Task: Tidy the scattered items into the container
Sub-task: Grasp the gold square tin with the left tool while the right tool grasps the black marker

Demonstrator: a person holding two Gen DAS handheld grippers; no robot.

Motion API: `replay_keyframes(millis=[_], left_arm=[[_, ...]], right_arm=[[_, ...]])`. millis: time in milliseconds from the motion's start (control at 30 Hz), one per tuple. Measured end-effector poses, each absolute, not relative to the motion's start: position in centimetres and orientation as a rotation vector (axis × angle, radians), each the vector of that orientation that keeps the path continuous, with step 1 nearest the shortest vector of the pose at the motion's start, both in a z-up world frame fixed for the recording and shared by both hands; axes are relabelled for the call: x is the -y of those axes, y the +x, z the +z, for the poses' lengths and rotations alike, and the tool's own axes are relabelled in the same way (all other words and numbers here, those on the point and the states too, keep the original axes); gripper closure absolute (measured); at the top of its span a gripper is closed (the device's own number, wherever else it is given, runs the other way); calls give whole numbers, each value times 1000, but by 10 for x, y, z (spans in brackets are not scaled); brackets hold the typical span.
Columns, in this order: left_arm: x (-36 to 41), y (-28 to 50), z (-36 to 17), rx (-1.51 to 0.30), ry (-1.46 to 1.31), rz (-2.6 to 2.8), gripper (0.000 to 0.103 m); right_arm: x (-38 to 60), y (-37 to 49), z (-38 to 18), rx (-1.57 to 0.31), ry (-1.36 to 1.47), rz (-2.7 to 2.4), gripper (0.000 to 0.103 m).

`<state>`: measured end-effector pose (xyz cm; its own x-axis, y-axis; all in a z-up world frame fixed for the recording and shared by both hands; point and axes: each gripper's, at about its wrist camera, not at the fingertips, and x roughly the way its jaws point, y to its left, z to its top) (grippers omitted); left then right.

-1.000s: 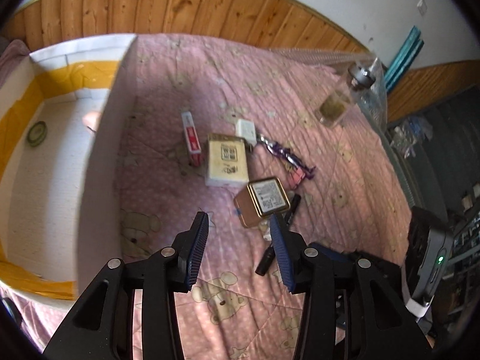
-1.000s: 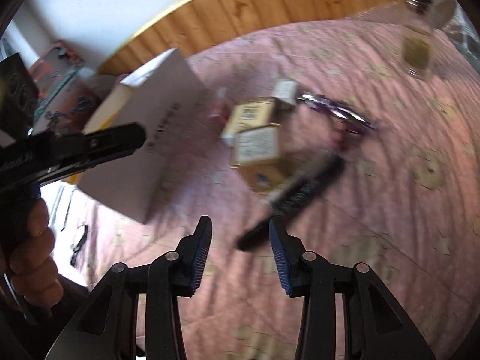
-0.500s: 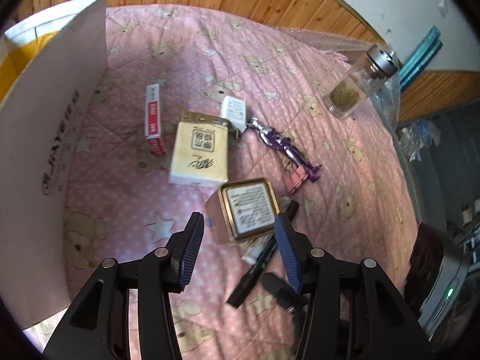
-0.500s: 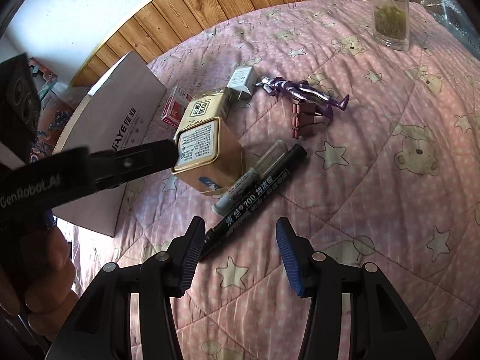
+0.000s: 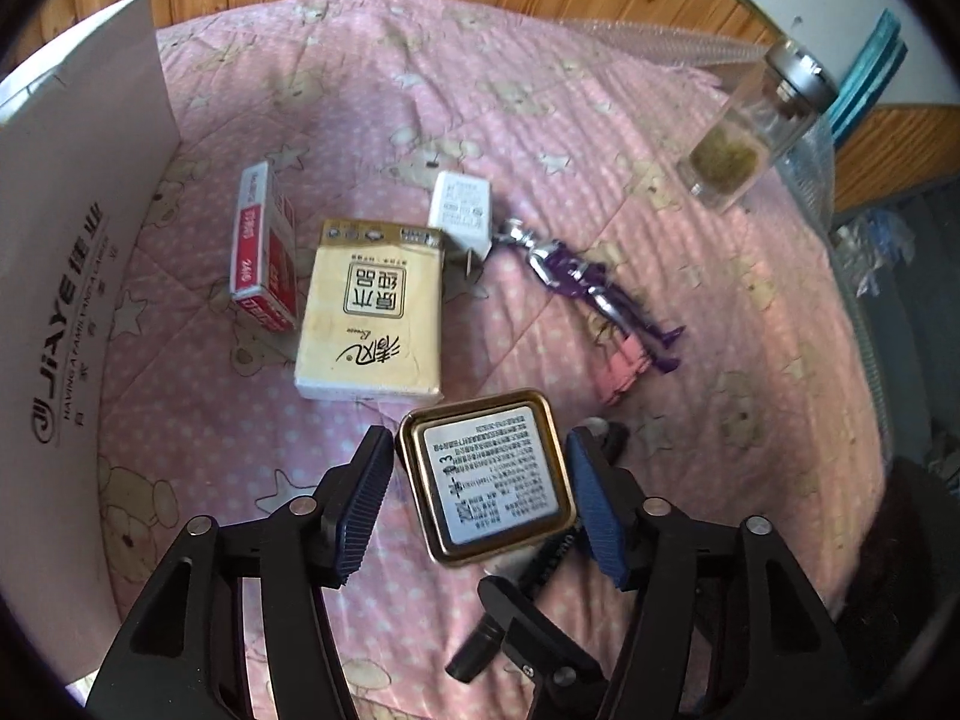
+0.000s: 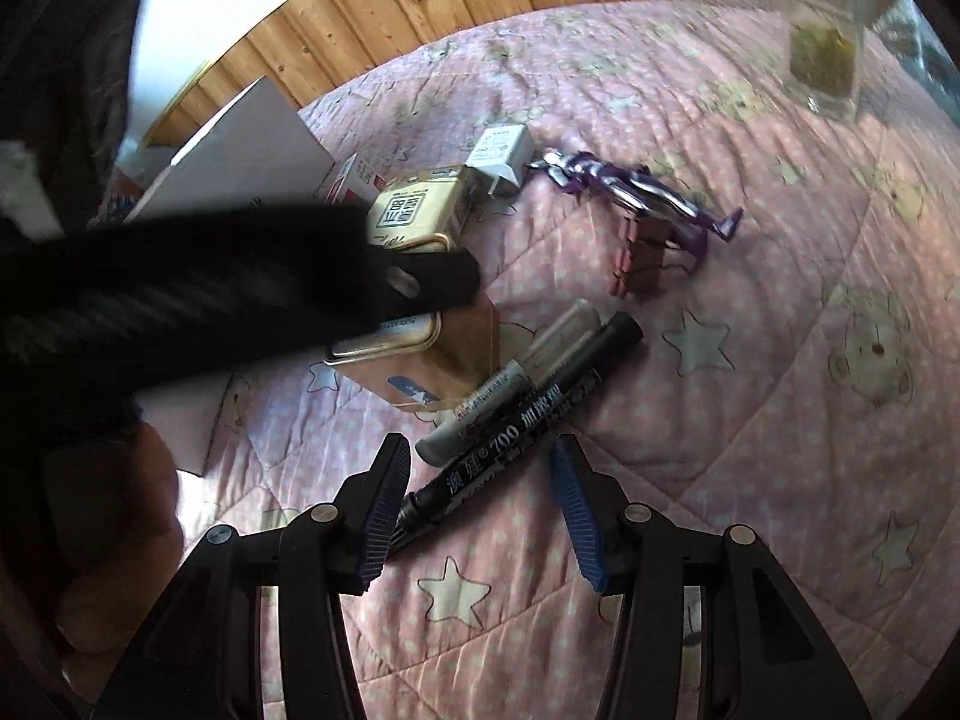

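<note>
The left gripper (image 5: 480, 498) hangs wide open right over the gold tin (image 5: 489, 477), pads on either side but not squeezing it. The right gripper (image 6: 480, 510) is spread open too, straddling the black marker (image 6: 516, 432) on the pink quilt (image 6: 750, 360), while the white box (image 5: 72, 276) sits off to the left.

We lose most of the gold tin (image 6: 414, 354) behind the left claw's dark, blurred body, and the glass jar (image 6: 825, 42) is cropped at the top edge.
</note>
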<state>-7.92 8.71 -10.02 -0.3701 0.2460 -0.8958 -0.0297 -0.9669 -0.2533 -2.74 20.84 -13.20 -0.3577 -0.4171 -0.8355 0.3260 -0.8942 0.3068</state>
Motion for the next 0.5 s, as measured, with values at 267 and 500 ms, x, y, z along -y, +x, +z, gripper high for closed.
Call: replay_keyframes(millis=[267, 500], left_arm=[[-69, -80, -110, 317, -1712, 2464, 49], [-65, -75, -108, 275, -1715, 2495, 52]], right_arm=[[-206, -26, -130, -62, 1455, -2343, 74], [-223, -31, -131, -19, 1497, -2359, 75]])
